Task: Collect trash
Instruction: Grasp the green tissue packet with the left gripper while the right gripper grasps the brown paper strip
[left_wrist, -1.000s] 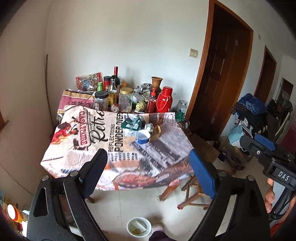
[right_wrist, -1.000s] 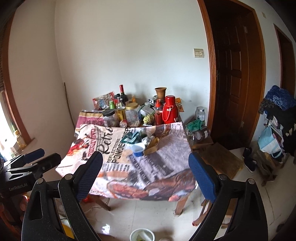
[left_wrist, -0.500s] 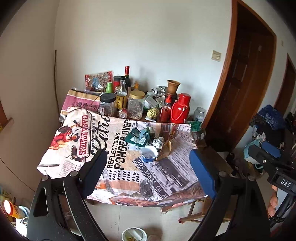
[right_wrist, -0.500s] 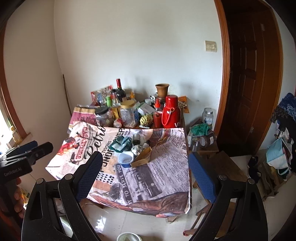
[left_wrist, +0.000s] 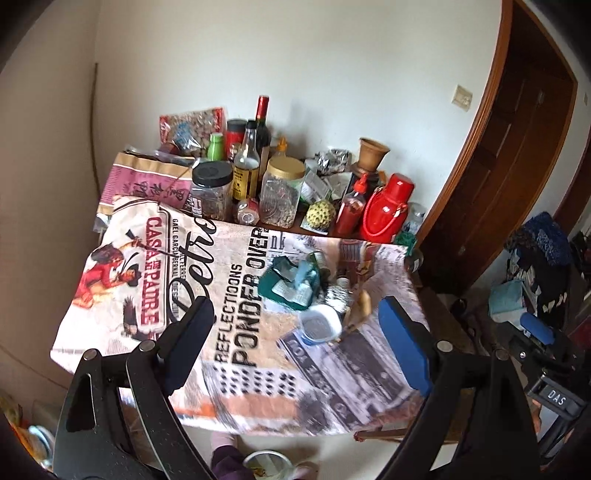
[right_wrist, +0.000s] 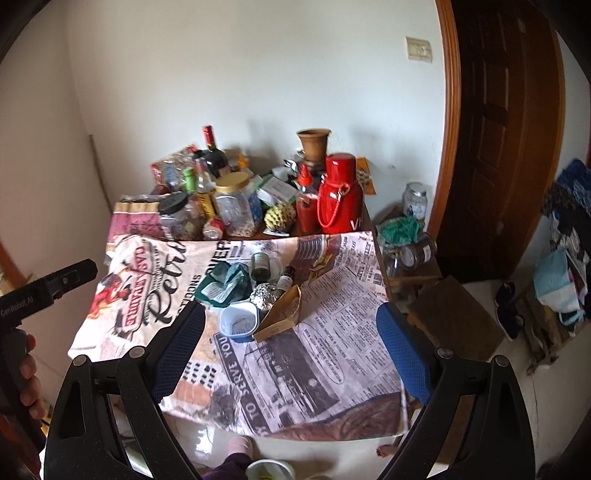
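Observation:
A heap of trash lies mid-table on a printed cloth (left_wrist: 236, 354): crumpled green wrapper (left_wrist: 288, 284) (right_wrist: 225, 282), a small blue-rimmed tub (left_wrist: 319, 325) (right_wrist: 238, 321), a foil ball (right_wrist: 263, 295), a torn brown paper carton (right_wrist: 280, 314) and small dark bottles (right_wrist: 260, 264). My left gripper (left_wrist: 295, 343) hangs open above the near half of the table, with nothing between its fingers. My right gripper (right_wrist: 291, 347) is open too, short of the heap. A white bin (right_wrist: 269, 469) (left_wrist: 266, 463) sits on the floor below the table's front edge.
Jars, bottles, a red thermos (right_wrist: 338, 195) and a clay pot (right_wrist: 313, 142) crowd the table's back edge against the wall. A side stool with jars (right_wrist: 410, 254) stands right of the table, before a brown door (right_wrist: 498, 129). Clothes are piled at far right.
Both grippers have moved toward the table and tilted down; the table and trash heap now fill more of each view. Both stay open.

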